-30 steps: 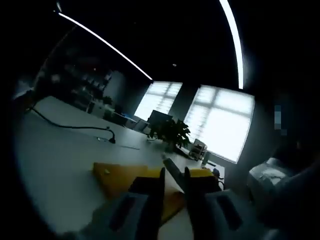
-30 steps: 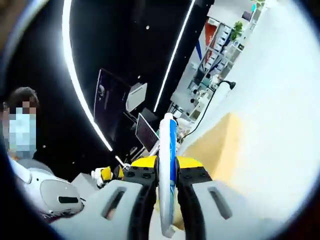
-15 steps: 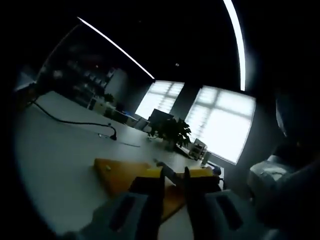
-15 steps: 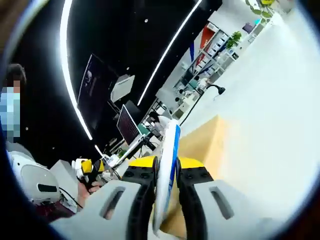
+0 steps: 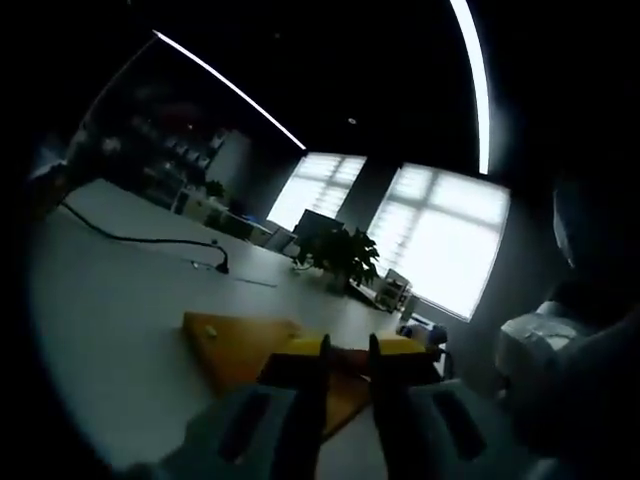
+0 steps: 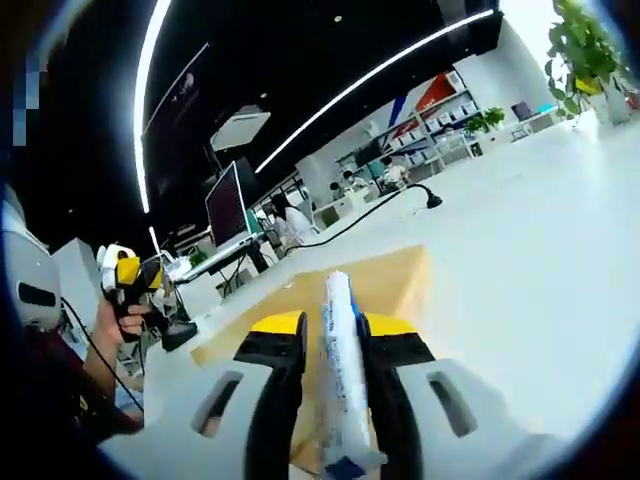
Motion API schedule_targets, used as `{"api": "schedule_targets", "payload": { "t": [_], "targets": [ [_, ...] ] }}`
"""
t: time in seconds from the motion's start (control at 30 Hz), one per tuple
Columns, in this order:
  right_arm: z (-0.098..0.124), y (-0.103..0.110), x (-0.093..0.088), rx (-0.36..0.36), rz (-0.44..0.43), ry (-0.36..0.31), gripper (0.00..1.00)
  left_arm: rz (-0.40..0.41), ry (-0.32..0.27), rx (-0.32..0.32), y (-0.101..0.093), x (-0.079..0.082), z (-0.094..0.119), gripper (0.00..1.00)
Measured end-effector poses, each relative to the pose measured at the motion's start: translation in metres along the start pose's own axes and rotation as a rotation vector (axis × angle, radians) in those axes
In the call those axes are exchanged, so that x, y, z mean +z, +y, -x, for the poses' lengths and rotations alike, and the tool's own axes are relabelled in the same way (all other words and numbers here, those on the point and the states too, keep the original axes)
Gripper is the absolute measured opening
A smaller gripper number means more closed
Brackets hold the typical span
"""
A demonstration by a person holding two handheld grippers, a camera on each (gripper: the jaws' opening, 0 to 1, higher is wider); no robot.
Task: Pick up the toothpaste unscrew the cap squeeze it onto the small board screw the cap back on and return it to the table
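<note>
The right gripper (image 6: 333, 345) pinches the toothpaste (image 6: 340, 380) over the board (image 6: 370, 285); its writing is too blurry. The left gripper (image 5: 347, 362) looks nearly closed, empty.

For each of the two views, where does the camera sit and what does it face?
Left gripper view: rides the left claw, facing across the white table toward bright windows.
Right gripper view: rides the right claw, which clamps the toothpaste; the person's hand shows at left.
Both show the small board.
</note>
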State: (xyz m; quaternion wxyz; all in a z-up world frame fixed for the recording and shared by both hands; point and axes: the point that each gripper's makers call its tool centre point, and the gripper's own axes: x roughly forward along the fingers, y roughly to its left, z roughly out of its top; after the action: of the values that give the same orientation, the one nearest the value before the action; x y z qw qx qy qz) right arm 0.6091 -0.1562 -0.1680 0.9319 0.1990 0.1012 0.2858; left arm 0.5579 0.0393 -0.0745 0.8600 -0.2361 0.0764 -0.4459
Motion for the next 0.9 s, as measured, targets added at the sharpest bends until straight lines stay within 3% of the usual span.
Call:
{"api": "schedule_targets", "payload": {
  "t": [0.23,0.3,0.43,0.6,0.7,0.77,0.83,0.9],
  "targets": [
    [0.022,0.006,-0.002,-0.010,0.075,0.034,0.26,0.000,-0.001,0.002,-0.001,-0.002,0.000,0.15],
    [0.030,0.009,-0.003,-0.008,0.086,0.049,0.26,0.010,-0.026,0.008,0.001,0.001,0.000,0.15],
    [0.052,0.022,-0.004,0.026,0.134,0.080,0.28,0.052,-0.047,-0.004,0.001,0.003,0.000,0.15],
    [0.072,0.031,-0.013,0.077,0.194,0.120,0.31,0.022,-0.033,0.012,0.002,-0.001,0.002,0.15],
    [0.078,0.029,-0.016,0.081,0.175,0.143,0.28,0.027,-0.034,0.012,0.005,0.001,0.005,0.15],
    [0.084,0.023,-0.013,0.049,0.241,0.157,0.30,0.028,-0.040,0.010,0.003,0.001,0.004,0.15],
    [0.088,0.022,-0.005,0.041,0.311,0.127,0.32,0.021,-0.038,0.005,0.000,0.000,0.004,0.15],
    [0.089,0.018,-0.009,0.045,0.298,0.139,0.34,0.014,-0.031,0.009,0.000,-0.002,0.004,0.15]
  ]
}}
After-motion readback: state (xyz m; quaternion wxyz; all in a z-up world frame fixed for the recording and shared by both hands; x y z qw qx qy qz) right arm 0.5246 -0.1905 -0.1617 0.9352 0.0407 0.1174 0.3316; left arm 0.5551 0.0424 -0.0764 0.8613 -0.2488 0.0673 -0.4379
